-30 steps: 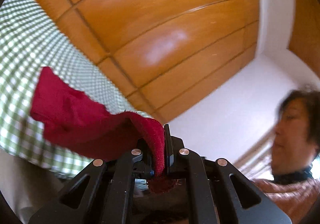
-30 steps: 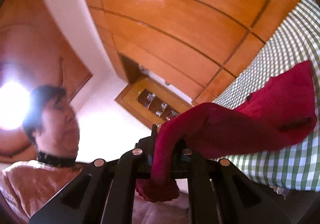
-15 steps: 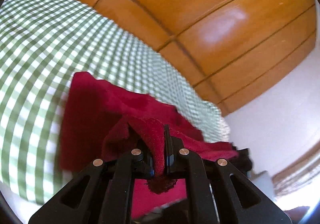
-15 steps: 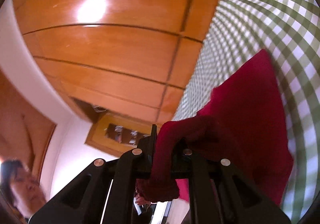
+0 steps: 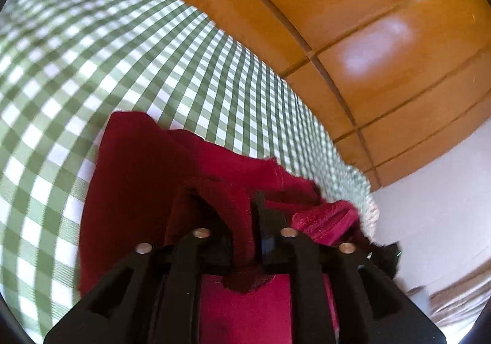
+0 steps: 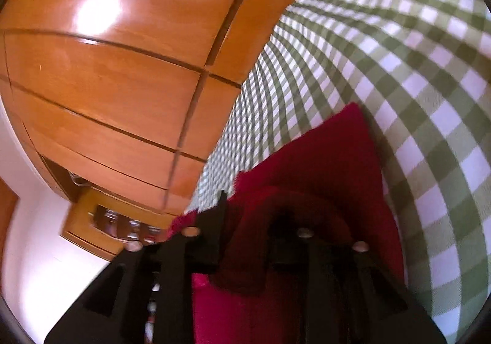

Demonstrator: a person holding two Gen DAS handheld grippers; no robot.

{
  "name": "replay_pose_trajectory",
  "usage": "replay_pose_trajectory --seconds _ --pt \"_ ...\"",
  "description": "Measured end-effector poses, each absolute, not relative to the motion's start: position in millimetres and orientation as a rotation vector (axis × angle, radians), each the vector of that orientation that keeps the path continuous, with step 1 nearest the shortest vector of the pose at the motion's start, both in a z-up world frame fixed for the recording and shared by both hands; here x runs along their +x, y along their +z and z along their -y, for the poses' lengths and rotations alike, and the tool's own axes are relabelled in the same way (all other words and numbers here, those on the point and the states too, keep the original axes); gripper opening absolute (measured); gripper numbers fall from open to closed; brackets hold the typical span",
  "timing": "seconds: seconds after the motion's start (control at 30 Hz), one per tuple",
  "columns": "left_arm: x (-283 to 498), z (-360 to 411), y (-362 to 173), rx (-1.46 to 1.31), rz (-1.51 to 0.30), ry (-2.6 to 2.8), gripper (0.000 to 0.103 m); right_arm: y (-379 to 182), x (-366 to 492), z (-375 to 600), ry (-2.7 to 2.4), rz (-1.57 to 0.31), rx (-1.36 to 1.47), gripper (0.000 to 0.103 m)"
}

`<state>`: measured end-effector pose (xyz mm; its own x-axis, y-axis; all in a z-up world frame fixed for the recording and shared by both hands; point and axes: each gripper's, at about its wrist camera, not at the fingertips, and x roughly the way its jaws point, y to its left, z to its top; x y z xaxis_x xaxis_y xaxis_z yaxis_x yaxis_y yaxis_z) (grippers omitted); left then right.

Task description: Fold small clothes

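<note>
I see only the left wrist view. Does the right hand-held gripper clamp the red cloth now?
Observer: No. The right hand-held gripper has just been opening its jaws; a fold of the red cloth hangs loose between them.
Operator: Where is the cloth's far corner on that side?
Observer: It rests on the green checked cover.
Operator: What shows left of that gripper?
Observer: A wooden niche holding small shiny items, blurred.
</note>
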<state>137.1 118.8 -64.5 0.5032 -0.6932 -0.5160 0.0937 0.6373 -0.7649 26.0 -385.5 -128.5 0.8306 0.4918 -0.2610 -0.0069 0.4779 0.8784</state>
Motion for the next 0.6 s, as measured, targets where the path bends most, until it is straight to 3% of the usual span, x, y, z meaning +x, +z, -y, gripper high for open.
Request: replay_pose_trajectory --seconds 0.07,0.13,0.33,0.47,0.6 --pt "137 -129 -67 -0.827 -0.903 -0.495 0.043 -121 19 385 0.287 -0.475 1.015 0.067" --pt "134 -143 -62 -0.857 -0.831 -0.42 0.08 -112 10 388 0.192 -0.463 0.958 0.077" --pt "113 -146 -25 -0.709 -0.726 -0.294 0.083 -61 5 346 0.157 -0.538 0.578 0.075" --pt "108 -88 -6 -0.498 -0.755 -0.377 0.083 -50 28 284 0.134 -0.655 0.225 0.065" --pt "109 -30 -8 -0.311 -0.815 -0.452 0.083 -64 49 259 0.135 -0.742 0.123 0.049"
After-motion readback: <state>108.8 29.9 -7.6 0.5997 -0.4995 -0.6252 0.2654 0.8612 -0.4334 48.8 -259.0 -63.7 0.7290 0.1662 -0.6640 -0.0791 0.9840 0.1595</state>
